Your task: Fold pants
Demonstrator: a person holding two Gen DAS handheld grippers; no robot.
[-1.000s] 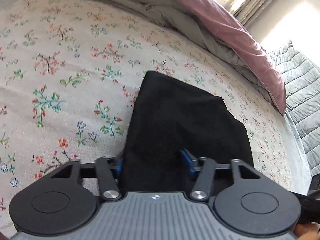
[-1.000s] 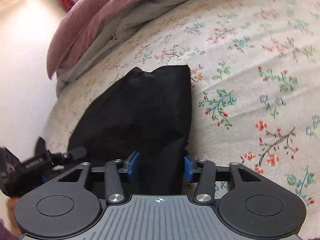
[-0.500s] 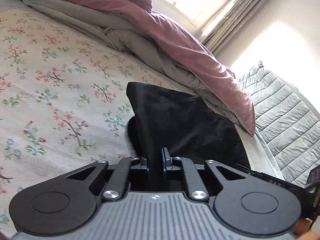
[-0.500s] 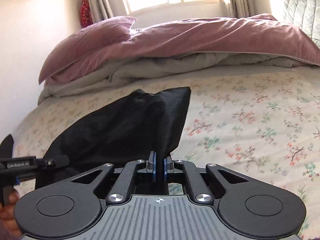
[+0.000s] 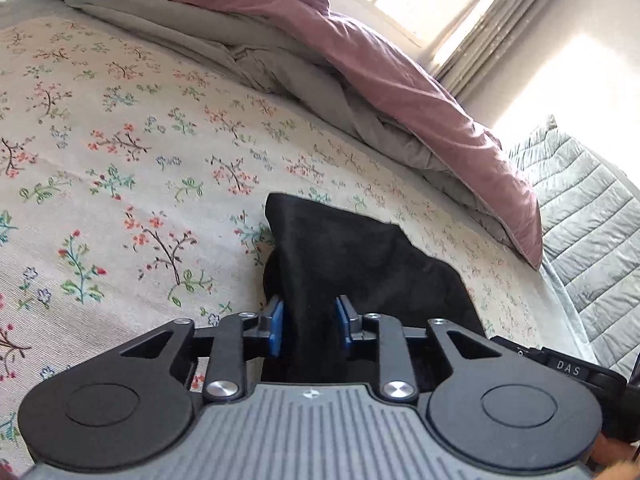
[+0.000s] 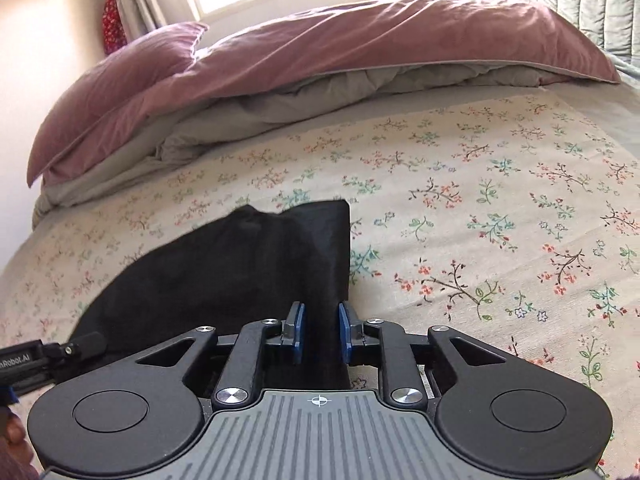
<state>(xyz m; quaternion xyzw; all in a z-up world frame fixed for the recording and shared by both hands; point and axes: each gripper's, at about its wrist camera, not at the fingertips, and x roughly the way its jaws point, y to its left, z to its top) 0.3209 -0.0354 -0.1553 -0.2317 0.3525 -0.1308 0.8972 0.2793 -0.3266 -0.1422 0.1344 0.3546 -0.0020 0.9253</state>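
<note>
Left tongs (image 5: 309, 326): we see the blue pads parted, with black cloth running between them but no pinch on it; half a second ago they were clamped shut on the fabric.
Right tongs (image 6: 320, 332): the same, pads apart, cloth lying loose between them, where a moment ago they were closed on it.
What changed: both grips have let go and both views have dropped closer to the bed, so we judge the lifted edge has just been laid down and this fold is finished.
Black pants (image 5: 360, 264): a compact folded bundle on the floral bedsheet (image 5: 120, 160), its near edge at both tongs, its far corner pointing toward the duvet.
Cloth: matte, soft and thick-looking, edges slightly puffed rather than creased; one square corner (image 6: 340, 208) stands crisp.
Bedsheet: pale woven cotton with small flower sprigs, flat and smooth.
Mauve duvet (image 6: 340, 52): bunched at the head of the bed, grey underside showing, well apart from the pants.
</note>
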